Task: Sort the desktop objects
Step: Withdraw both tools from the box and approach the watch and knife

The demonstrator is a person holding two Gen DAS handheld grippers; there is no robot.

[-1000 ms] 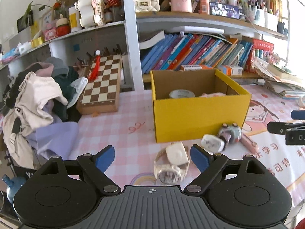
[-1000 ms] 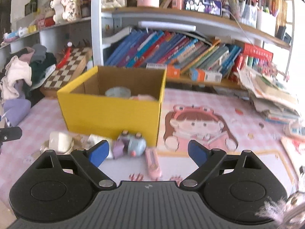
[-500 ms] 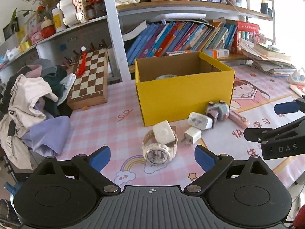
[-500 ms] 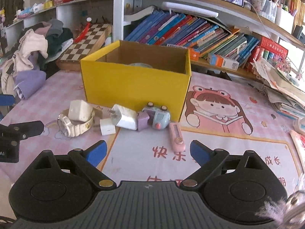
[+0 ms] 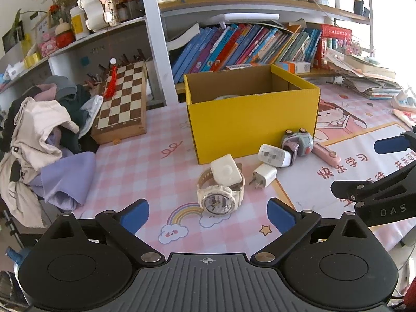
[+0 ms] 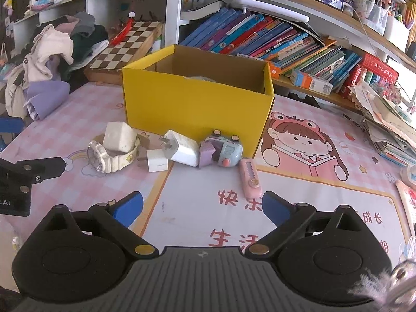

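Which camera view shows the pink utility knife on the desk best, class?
The right wrist view: the pink utility knife lies whole and close, just ahead of the open right gripper. In the left wrist view the knife is smaller and off to the right, beside the toy camera.

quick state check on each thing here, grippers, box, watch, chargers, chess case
left gripper: open, empty
right gripper: open, empty
yellow box: open at the top, upright, something round inside
watch: strap looped, a white block resting on it
large white charger: lying on its side, prongs out
small white charger: lying down, prongs out
chess case: shut, tilted
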